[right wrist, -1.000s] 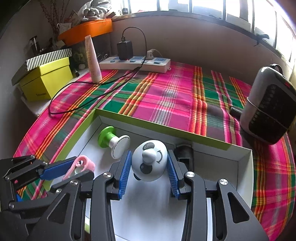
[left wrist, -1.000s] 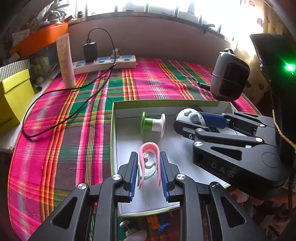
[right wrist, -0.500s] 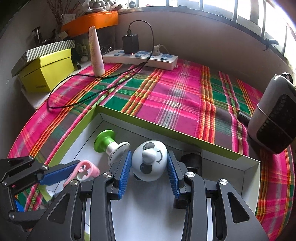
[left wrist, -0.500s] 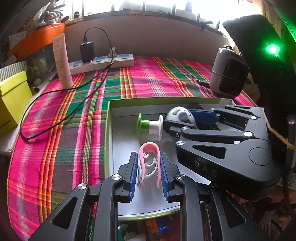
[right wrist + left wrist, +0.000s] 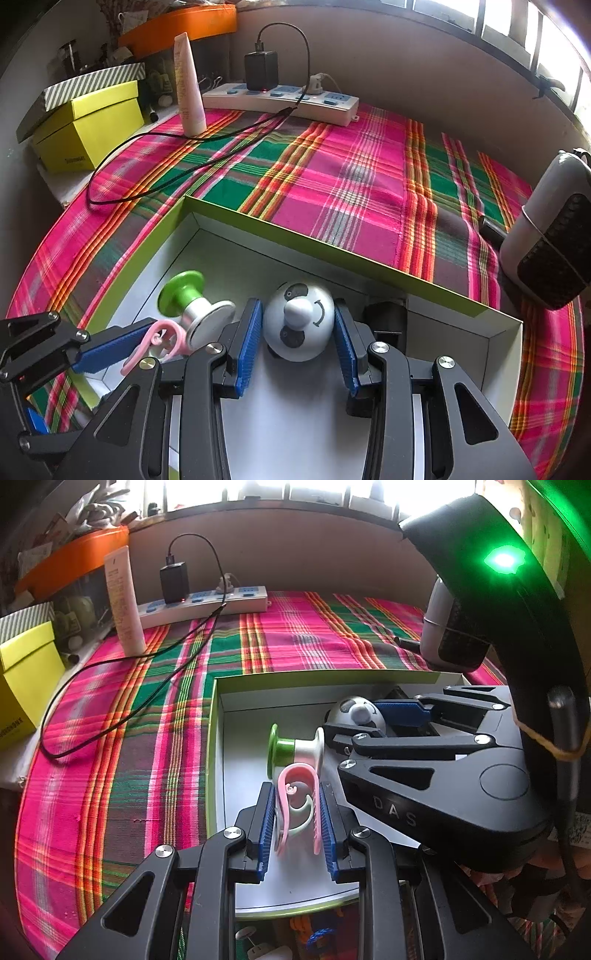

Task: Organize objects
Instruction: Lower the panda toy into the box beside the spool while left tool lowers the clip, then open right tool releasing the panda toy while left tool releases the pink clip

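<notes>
Jaws over green-rimmed box [image 5: 325,242] on plaid cloth [image 5: 354,177] by window.

Black angular fingers [image 5: 207,398], blue ribbed pads [image 5: 248,341], silver screws, embossed "DAS", green LED.

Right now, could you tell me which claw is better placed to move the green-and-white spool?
Probably the left claw: the spool lies just ahead of it. However, it grips the pink clip, and the right claw holds the panda ball.
</notes>
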Tool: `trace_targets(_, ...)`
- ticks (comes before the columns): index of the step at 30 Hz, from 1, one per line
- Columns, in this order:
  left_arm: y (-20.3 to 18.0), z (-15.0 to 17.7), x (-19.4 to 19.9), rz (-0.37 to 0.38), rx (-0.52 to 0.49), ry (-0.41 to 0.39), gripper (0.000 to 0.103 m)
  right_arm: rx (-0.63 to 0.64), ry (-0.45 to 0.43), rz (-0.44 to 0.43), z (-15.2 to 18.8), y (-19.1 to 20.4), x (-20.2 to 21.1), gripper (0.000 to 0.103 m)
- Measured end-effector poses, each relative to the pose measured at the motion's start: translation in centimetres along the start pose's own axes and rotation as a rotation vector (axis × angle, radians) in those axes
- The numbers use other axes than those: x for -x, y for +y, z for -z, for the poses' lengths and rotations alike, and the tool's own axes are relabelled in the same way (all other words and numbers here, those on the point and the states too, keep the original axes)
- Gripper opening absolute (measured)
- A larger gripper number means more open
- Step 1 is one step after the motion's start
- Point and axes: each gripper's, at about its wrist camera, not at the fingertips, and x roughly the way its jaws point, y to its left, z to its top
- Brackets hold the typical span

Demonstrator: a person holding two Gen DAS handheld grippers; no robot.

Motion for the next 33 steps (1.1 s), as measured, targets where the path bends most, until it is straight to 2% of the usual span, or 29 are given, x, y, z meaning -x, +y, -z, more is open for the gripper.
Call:
trace_targets(27,-0.03,-0.03,0.01,-0.005,-0.009,0.005,0.025,-0.009,-0.003,-0.003,-0.01,0.24,-0.01,0.04)
trace_targets(33,-0.15,-0.03,0.08,-0.002,-0.012,0.005,0.029,-0.019,-0.02,0.002,-0.11,0.14,0.31,0.045)
